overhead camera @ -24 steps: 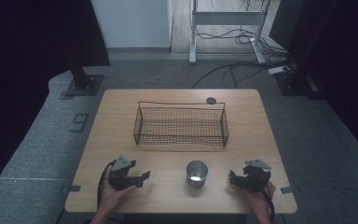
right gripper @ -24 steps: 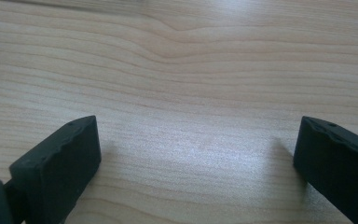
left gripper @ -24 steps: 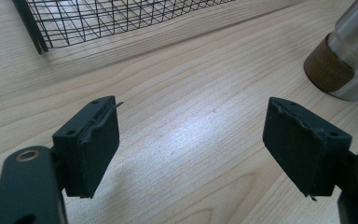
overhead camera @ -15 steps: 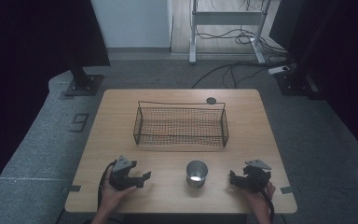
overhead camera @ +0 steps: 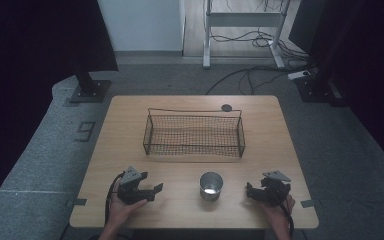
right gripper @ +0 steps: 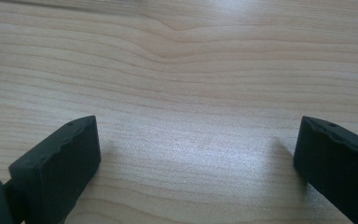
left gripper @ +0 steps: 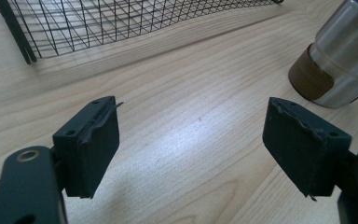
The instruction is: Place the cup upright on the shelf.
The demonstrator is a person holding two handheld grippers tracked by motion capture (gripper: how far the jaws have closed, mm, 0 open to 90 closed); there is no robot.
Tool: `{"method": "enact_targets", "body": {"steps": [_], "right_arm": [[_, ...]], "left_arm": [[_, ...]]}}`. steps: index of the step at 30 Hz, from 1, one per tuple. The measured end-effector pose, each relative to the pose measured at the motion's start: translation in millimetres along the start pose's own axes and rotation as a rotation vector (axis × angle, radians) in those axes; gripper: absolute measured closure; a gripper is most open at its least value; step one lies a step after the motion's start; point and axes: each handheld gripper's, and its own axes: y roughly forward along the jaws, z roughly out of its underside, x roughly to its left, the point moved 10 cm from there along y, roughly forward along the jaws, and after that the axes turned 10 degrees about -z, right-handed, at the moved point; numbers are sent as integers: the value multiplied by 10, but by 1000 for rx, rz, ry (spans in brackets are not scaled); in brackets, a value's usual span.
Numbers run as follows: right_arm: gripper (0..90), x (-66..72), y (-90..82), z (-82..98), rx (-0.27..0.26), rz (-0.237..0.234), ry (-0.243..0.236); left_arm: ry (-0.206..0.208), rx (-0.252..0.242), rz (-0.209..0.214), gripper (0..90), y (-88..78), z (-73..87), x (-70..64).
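Left gripper [overhead camera: 154, 189] low over pale wooden table [overhead camera: 130, 135], jaws spread wide, holding nothing. Right gripper [overhead camera: 250, 190] likewise wide, empty, near table's front edge. Shiny steel cup with brown base band [overhead camera: 210, 185] upright between them, untouched, just before black wire basket [overhead camera: 194, 133].

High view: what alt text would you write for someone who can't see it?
A steel cup stands near the front of a wooden table, between the open left gripper and right gripper, each held in a person's hand. Behind the cup sits an empty wire basket.
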Motion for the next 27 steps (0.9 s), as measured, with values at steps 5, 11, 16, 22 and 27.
{"method": "enact_targets", "body": {"steps": [5,11,16,22,27], "right_arm": [[4,-1,1,-1,1,-1,-1],[5,-4,3,-4,2,-1,1],[12,-7,0,-4,-1,0,2],[17,-11,-4,-4,-4,3,2],[18,-11,-4,-4,-5,3,3]], "left_arm": [[4,-10,-2,188,-7,-37,-14],[21,-18,14,186,-14,-101,-111],[19,-22,26,184,-24,-173,-179],[36,-28,41,180,-16,-270,-299],[42,-28,65,178,-5,-334,-393]]}}
